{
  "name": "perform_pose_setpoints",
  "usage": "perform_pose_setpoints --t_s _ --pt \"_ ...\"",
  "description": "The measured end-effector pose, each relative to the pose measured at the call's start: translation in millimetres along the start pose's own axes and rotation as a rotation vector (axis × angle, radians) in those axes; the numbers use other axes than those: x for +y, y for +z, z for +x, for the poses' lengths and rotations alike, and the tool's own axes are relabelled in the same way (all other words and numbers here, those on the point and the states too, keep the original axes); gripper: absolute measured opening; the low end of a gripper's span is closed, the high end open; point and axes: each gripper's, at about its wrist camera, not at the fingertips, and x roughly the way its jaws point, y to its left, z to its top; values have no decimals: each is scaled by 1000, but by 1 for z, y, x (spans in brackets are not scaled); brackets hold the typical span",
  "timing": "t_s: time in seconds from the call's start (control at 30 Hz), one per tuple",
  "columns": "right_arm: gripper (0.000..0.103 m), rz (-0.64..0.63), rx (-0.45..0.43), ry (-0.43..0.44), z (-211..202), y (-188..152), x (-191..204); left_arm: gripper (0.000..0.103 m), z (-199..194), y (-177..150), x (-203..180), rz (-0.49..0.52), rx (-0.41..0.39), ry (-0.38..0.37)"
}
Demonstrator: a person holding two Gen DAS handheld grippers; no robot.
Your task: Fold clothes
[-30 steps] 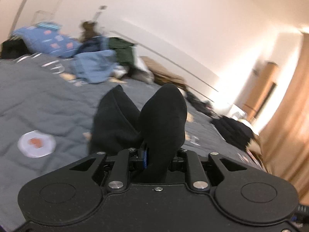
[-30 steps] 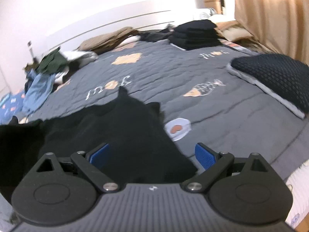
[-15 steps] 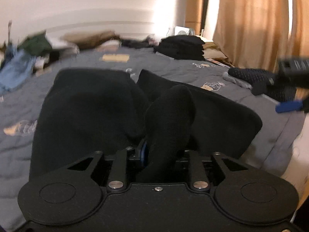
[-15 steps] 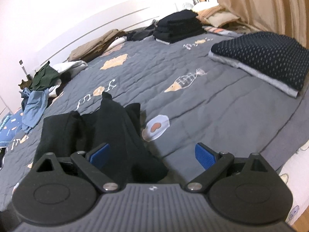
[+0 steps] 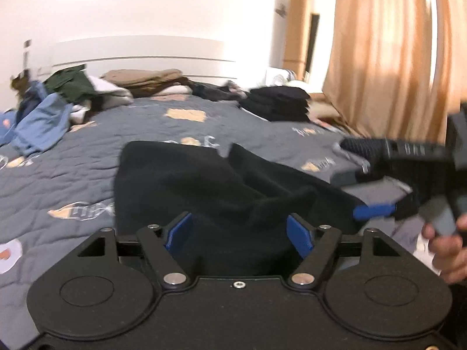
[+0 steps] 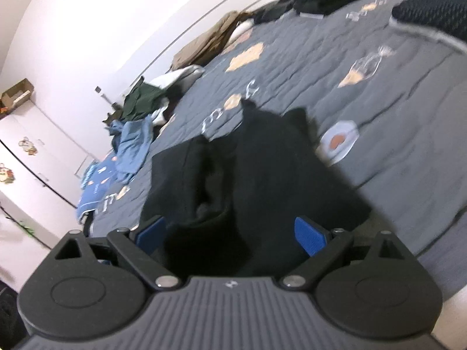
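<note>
Obs: black garment [image 5: 221, 192] lies bunched on the grey quilted bed [image 5: 87, 151], near its front edge, with a raised ridge of cloth running across the middle and one flap turned over. I read it as partly gathered, not flat; whether a fold is under way or being reset I cannot settle from here. Left gripper [image 5: 239, 230]: jaws spread wide, blue pads apart, cloth lying between them but not pinched. Right gripper [image 6: 230, 233]: jaws likewise apart, a dark hump of the garment sitting in the gap, nothing clamped. In the left view I see the right gripper coming in from the side, blurred, with the person's hand [image 5: 446, 250] behind it. A neat stack of folded black clothes [image 5: 280, 102] sits at the far side of the bed; a loose heap with a blue shirt [image 5: 41, 122] lies well apart on the other side. Note for my handling: before closing either pair of jaws I want a single layer at an edge or corner, not the thick ridge, and both grips taken at matching points so the cloth pulls taut and square. Risk: black on dark, edges are hard to read.
</note>
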Motion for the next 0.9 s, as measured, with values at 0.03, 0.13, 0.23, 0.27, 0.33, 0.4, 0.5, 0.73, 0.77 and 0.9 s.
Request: perform_pose_setpoints --t_s 0.03,0.13,0.23,0.27,0.33,0.4,0.5,0.73,0.77,0.9 --pt "95 13 17 7 4 -2 1 72 -4 2 5 -14 -4 10" --pt "95 62 61 48 13 -9 4 77 -8 4 17 -62 -7 22" --pt "95 103 90 88 20 -13 8 77 -9 5 28 -113 -3 24" --pt "95 117 99 96 22 -14 10 77 -9 6 32 -130 -2 25" --pt "95 128 111 103 26 -17 15 77 -10 6 40 -164 0 26" --pt "95 120 116 99 29 -19 20 77 -11 7 47 -199 3 27" --pt "95 110 118 102 32 -21 26 77 -11 8 58 -250 6 29" --pt "95 111 107 58 49 -23 36 79 -16 7 68 -299 -2 43" --pt "95 114 102 56 52 -23 37 79 -15 7 68 -304 0 45" --pt "95 96 66 11 59 -27 43 79 -14 6 67 -295 10 55"
